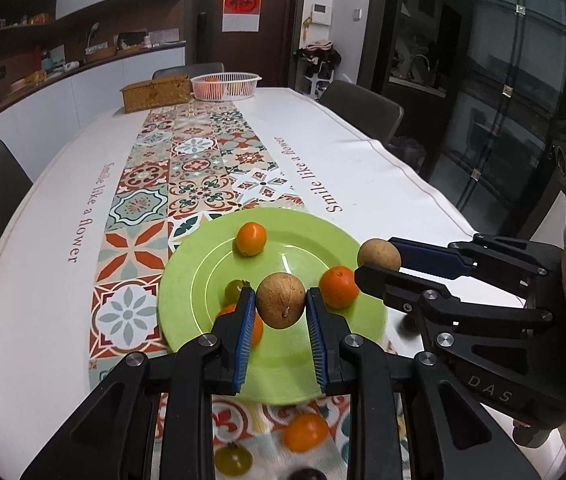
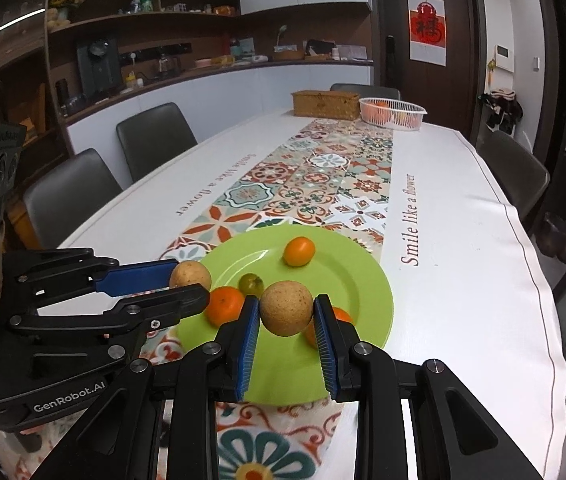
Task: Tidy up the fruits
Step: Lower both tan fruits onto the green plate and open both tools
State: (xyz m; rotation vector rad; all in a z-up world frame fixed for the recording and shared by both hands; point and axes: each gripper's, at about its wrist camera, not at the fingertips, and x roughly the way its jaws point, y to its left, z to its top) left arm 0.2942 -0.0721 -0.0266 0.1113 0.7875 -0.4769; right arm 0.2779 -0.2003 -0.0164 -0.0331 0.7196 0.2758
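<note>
Gripping one round, tan, speckled fruit [image 1: 282, 300] each, left hand-held gripper [image 1: 279, 312], right hand-held gripper [image 2: 286, 314], above green plate [image 1: 187, 276].

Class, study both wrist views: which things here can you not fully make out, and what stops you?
- Orange, left wrist view: mostly hidden behind the left gripper.
- Dark fruit, left wrist view: cut off by the bottom edge.
- White basket, right wrist view: its contents are too small and far to identify beyond orange shapes.

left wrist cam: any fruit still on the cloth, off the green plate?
Yes. An orange fruit and a greenish one lie on the patterned cloth, nearer the camera than the green plate.
</note>
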